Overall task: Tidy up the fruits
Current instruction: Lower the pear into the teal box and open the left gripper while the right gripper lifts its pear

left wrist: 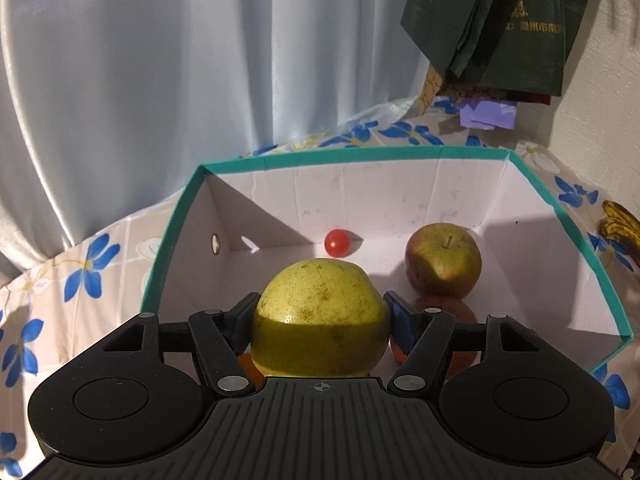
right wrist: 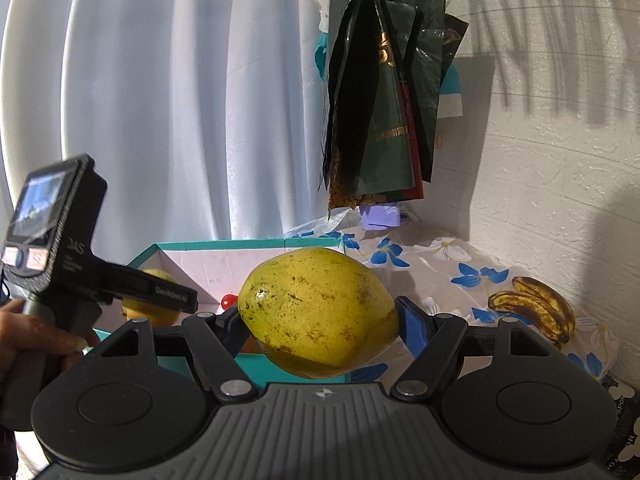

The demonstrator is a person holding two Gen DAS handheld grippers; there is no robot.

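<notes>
Yellow-green pomelos fill both tools: left tool (left wrist: 320,320) tilted over the box (left wrist: 580,248) (right tool (right wrist: 320,320) flatter).

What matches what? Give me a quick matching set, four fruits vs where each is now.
Things:
1. cherry tomato
2. apple
3. bananas
4. yellow fruit in right tool

Places:
A. on the floral tablecloth, outside the box
B. clamped between two fingers, outside the box
C. by the box's far wall
D. inside the box, right side in the left wrist view

Pairs: 1-C, 2-D, 3-A, 4-B
</notes>
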